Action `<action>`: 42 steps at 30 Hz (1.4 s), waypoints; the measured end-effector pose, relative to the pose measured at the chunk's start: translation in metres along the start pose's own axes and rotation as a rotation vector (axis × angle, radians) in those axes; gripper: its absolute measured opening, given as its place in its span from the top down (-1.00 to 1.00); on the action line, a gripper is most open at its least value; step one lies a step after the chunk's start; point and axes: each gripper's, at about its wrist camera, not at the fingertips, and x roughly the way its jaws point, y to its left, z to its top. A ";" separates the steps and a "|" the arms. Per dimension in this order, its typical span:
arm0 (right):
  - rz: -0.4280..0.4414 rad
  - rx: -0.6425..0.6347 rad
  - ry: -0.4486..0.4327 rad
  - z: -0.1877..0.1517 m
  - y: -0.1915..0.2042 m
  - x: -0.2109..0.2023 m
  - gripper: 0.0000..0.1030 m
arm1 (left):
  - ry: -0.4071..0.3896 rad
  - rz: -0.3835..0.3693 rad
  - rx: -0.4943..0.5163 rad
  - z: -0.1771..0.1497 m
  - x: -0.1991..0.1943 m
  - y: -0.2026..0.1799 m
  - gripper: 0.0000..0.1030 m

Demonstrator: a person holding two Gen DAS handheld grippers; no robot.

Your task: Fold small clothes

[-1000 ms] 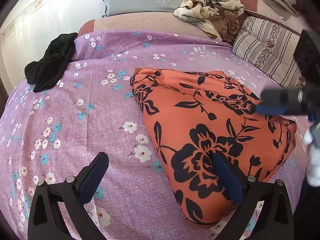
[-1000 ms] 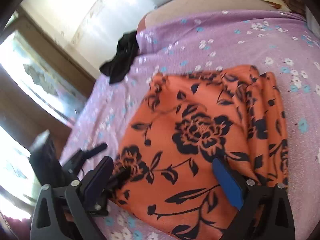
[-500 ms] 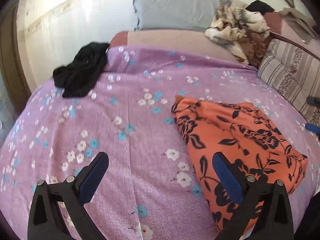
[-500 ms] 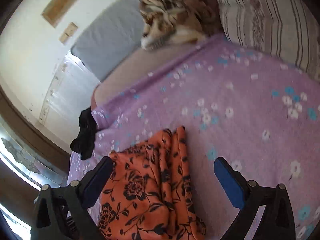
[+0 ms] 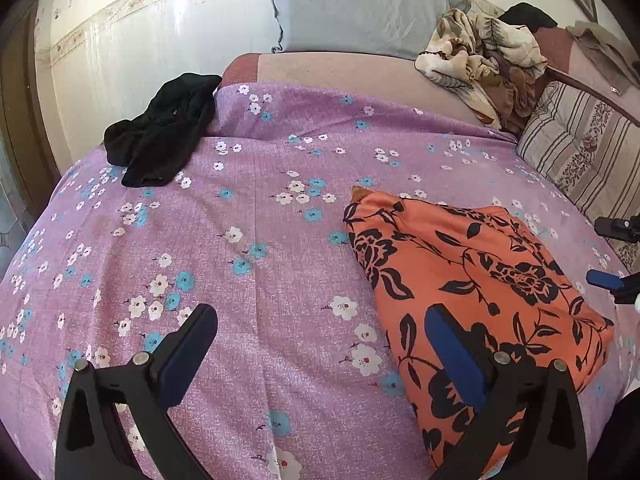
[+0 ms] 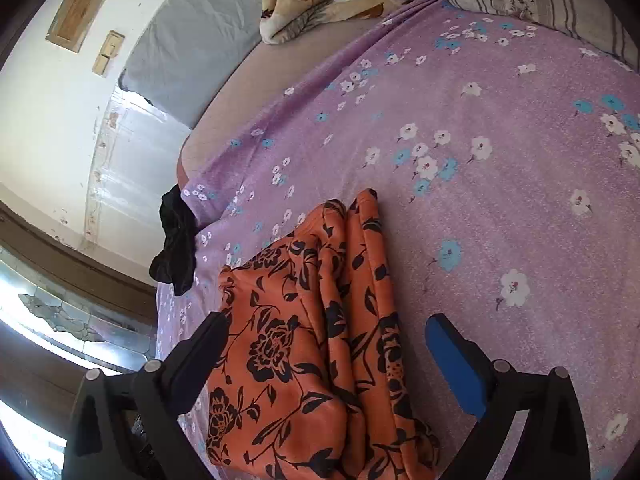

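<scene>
Purple bedspread (image 5: pixel 256 240); one folded orange garment (image 5: pixel 472 280)

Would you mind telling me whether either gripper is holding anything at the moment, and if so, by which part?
Nothing is held. The left gripper and right gripper are both open above the bed, and the folded orange floral garment lies free on the purple sheet.

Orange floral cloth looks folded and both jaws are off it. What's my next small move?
Probably reach the left gripper toward the black garment bunched at the bedspread's far-left edge. The orange floral cloth lies folded, and both grippers are open and empty.
</scene>
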 end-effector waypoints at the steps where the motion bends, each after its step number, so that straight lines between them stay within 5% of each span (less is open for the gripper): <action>1: 0.009 -0.005 0.006 0.000 0.000 0.002 -0.81 | 0.000 -0.001 -0.002 0.000 0.000 0.000 -1.00; 5: 0.036 -0.015 0.036 0.001 0.001 0.012 -0.65 | 0.009 -0.001 -0.003 0.002 0.004 0.001 -1.00; 28: 0.032 0.072 0.109 0.007 -0.023 0.029 -0.65 | 0.045 -0.020 0.005 0.002 0.023 -0.004 -1.00; 35: 0.059 0.039 0.052 0.009 -0.016 0.020 -0.65 | 0.059 -0.032 0.008 0.000 0.024 -0.006 -1.00; 39: 0.035 -0.091 -0.024 0.006 0.006 0.009 -0.64 | 0.112 -0.118 -0.016 -0.003 0.030 -0.007 -1.00; 42: 0.110 -0.132 -0.050 0.004 0.015 0.003 -0.28 | 0.154 -0.200 -0.047 -0.004 0.032 -0.008 -1.00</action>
